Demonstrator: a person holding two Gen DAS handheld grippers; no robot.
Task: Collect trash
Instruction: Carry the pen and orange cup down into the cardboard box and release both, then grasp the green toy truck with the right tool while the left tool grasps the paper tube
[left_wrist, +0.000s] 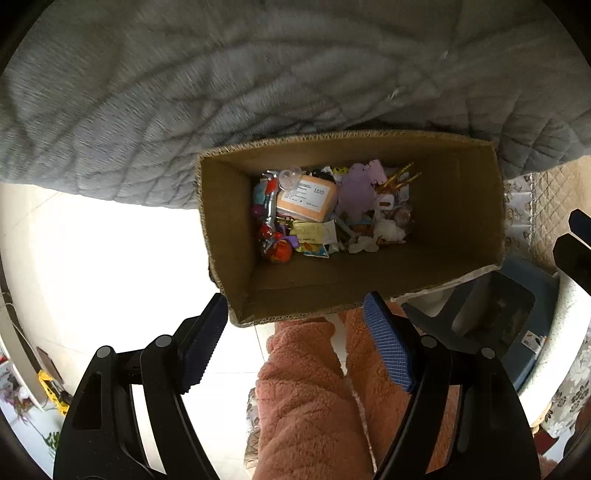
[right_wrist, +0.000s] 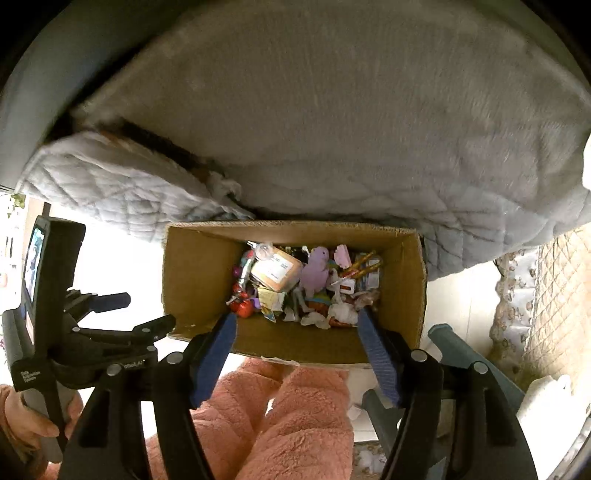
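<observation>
Pale tiled floor (left_wrist: 103, 240) lies bright and bare to the left of the cardboard box (left_wrist: 458, 206), and a grey quilted cover (left_wrist: 184, 92) hangs over the edge just behind the box, touching its far rim. The box stands open-topped, its walls upright, with trash (left_wrist: 325, 210) heaped on its bottom: a peach packet with a white label, a purple soft toy, wrappers, red bits. To the right of the box sit a blue-grey stool (left_wrist: 517, 295) and patterned fabric. Before the near rim of the box are the person's legs in pink fleece (left_wrist: 306, 387). The left gripper (left_wrist: 295, 314) hangs above that near rim, jaws wide apart and empty. The right gripper (right_wrist: 295, 317) hangs over the box's near wall, jaws spread, holding nothing.
</observation>
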